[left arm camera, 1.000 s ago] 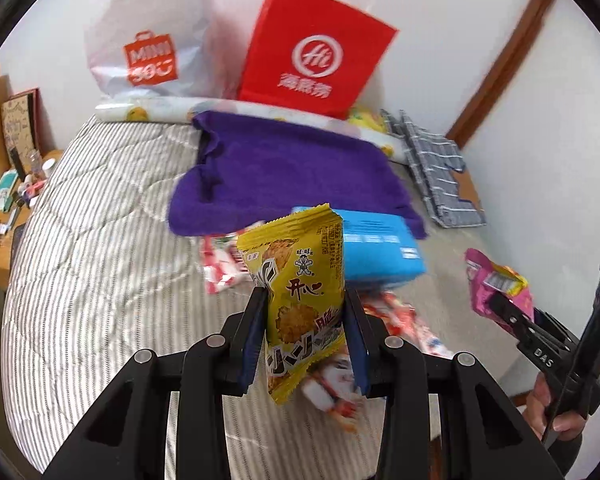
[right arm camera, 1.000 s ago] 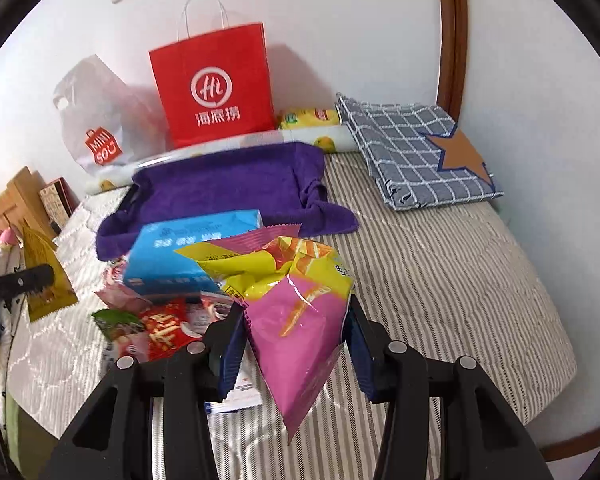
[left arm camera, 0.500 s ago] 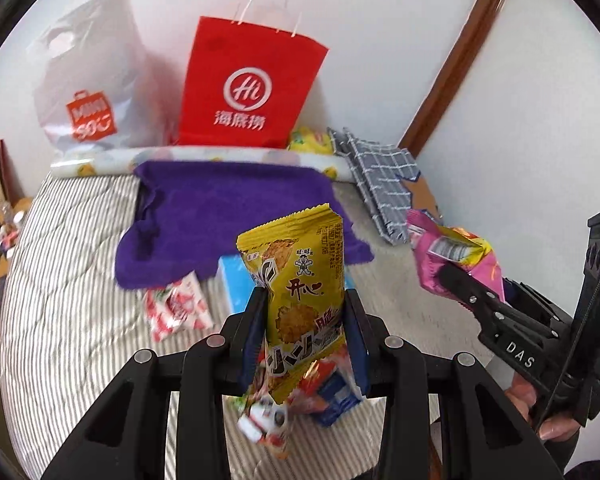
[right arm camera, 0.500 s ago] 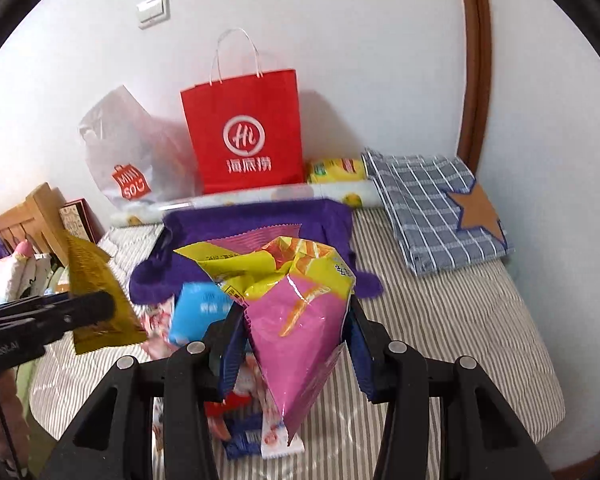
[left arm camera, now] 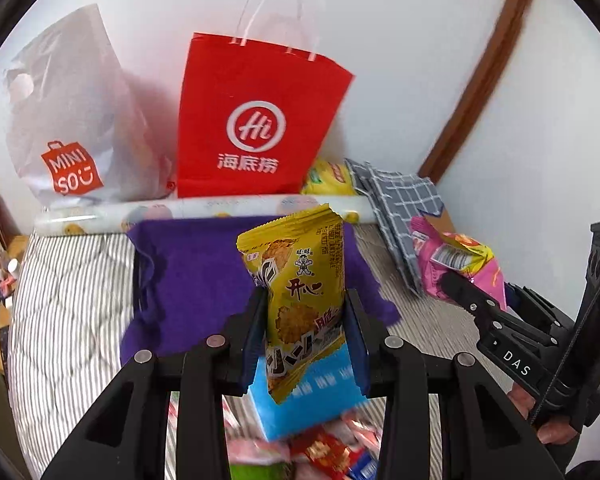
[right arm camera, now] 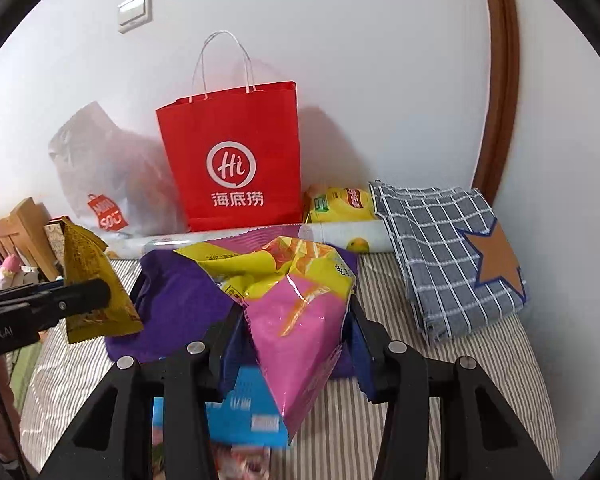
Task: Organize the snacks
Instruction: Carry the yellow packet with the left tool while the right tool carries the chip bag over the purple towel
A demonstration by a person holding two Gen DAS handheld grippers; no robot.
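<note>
Left wrist view: left tongs (left arm camera: 305,330) clamped on upright yellow foil snack packet (left arm camera: 298,296), red paper carrier bag (left arm camera: 256,120) dead ahead, open top up. Right tongs (right arm camera: 296,340) clamped on pink-and-yellow crisp bag (right arm camera: 296,312), same bag (right arm camera: 236,160) ahead, slightly left; neither clearly nearer.

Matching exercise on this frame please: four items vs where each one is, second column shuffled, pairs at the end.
1. yellow snack packet
2. pink chip bag
3. red paper bag
4. checked grey cloth

A. upright against the wall
B. clamped in the right gripper
C. folded on the bed, far right
D. clamped in the left gripper

Pairs: 1-D, 2-B, 3-A, 4-C
</note>
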